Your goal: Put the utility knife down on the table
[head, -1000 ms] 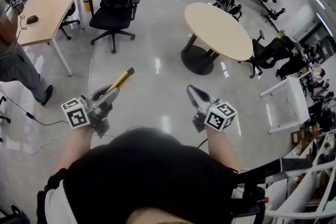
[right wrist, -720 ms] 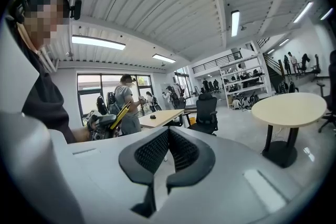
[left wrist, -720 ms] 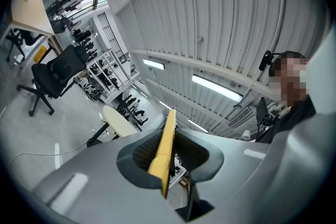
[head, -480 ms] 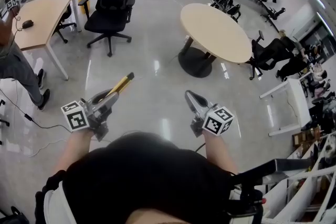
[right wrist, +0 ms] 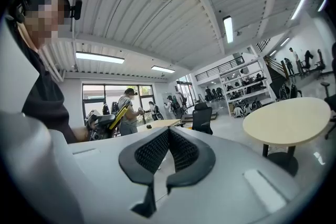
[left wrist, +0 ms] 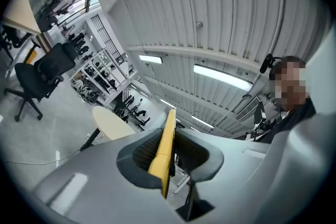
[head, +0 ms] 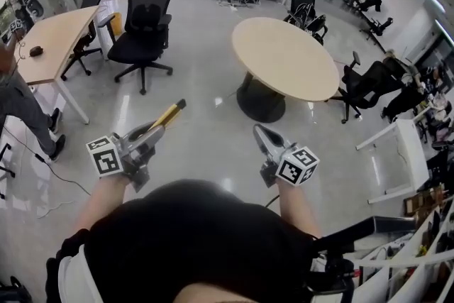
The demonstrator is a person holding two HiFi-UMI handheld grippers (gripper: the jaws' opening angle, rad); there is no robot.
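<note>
Walking forward since a second ago, the person is bringing the round worktop (head: 284, 57) closer and more squarely ahead, while both hands are keeping their places in front of the dark shirt; nearest, the left tongs (head: 152, 133) are pinching the yellow utility knife (head: 169, 115) edge-on between the ridged pads, with most of its length sticking out ahead and slightly upward; the right tongs (head: 261, 134) are pressed together with nothing in them; between them and the goal is only glossy floor (head: 206, 117), so the knife is still well away from any surface. The grip is sitting far back on a long, thin body, so a jolt in the stride could be swinging or sliding it loose; letting go before the tip is over the worktop would be dropping it on the floor; whether the blade is out I cannot tell. Farther off, a black office chair (head: 145, 18) and a person beside the rectangular worktop (head: 53, 39) are standing to the left, worth a wide berth.
</note>
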